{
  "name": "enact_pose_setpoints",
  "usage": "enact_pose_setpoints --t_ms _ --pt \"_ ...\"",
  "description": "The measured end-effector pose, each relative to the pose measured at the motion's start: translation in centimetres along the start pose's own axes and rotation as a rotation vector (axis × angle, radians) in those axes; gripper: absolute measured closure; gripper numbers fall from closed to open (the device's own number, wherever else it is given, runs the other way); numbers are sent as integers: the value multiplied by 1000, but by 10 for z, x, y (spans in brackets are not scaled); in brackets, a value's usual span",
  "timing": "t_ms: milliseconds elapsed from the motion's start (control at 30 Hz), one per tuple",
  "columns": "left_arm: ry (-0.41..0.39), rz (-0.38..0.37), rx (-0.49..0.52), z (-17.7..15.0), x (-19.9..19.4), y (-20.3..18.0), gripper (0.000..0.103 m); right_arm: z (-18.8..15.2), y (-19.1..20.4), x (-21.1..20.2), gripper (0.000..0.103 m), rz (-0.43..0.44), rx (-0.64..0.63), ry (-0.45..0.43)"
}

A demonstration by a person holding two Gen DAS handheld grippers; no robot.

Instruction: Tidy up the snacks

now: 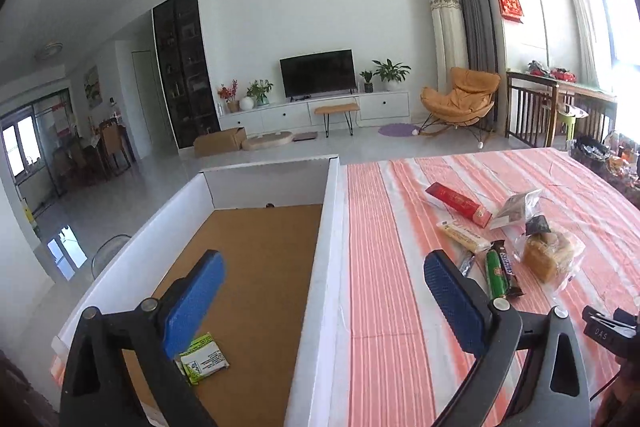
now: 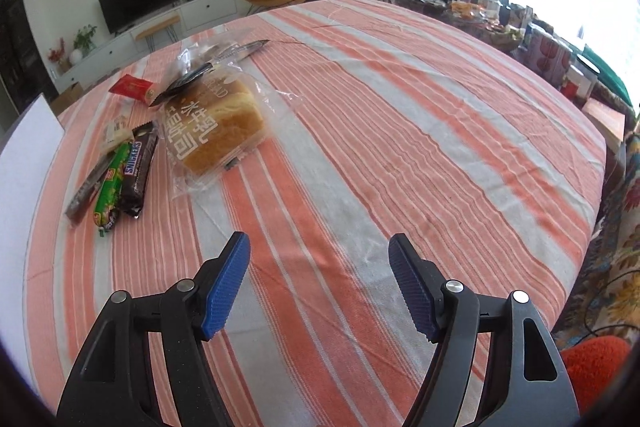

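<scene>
One packet (image 1: 204, 357) lies in the box (image 1: 256, 247); the left gripper (image 1: 320, 291) stands wide and empty across its wall. Right view: right gripper (image 2: 320, 279) wide, empty, above bare worktop (image 2: 400, 147). Snacks (image 2: 124, 171) and bread (image 2: 216, 127) sit left; approach low, take one.

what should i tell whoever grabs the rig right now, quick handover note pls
Left hand-held gripper: open, holding nothing, straddling the right wall of the white box.
Right hand-held gripper: open, holding nothing, above bare striped tablecloth.
Done: one green-and-white packet lies on the box's brown floor.
Left on the cloth, clustered together: bagged bread loaf, Snickers bar, green stick snack, dark thin stick, yellow-white wafer pack, red packet, clear bag.
Next, probably: the right gripper takes a bar from the cluster.
</scene>
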State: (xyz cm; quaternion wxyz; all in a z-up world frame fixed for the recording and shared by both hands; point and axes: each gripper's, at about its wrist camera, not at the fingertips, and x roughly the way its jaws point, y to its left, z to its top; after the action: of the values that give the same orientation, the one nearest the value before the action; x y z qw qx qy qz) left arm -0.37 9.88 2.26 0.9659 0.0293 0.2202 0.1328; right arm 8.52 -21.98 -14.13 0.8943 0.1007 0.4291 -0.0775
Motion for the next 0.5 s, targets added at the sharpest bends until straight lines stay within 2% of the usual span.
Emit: enact_pose_setpoints --t_ms 33,100,167,267,400,500 --pt "-11 -44 -4 1 -7 -8 0 -1 0 1 28 1 -2 6" --pt "26 -138 20 1 -11 -27 0 -1 1 2 28 -3 -8 13" --pt "109 -238 56 -6 -5 -49 0 -2 0 2 28 -7 -9 15" --pt "241 -338 80 -24 18 -78 0 -2 -4 3 28 -16 8 19" --pt "375 -390 100 -55 58 -110 0 -3 -9 7 28 -21 30 46" --pt "414 -366 108 -75 81 -122 0 -5 -6 7 24 -25 14 50"
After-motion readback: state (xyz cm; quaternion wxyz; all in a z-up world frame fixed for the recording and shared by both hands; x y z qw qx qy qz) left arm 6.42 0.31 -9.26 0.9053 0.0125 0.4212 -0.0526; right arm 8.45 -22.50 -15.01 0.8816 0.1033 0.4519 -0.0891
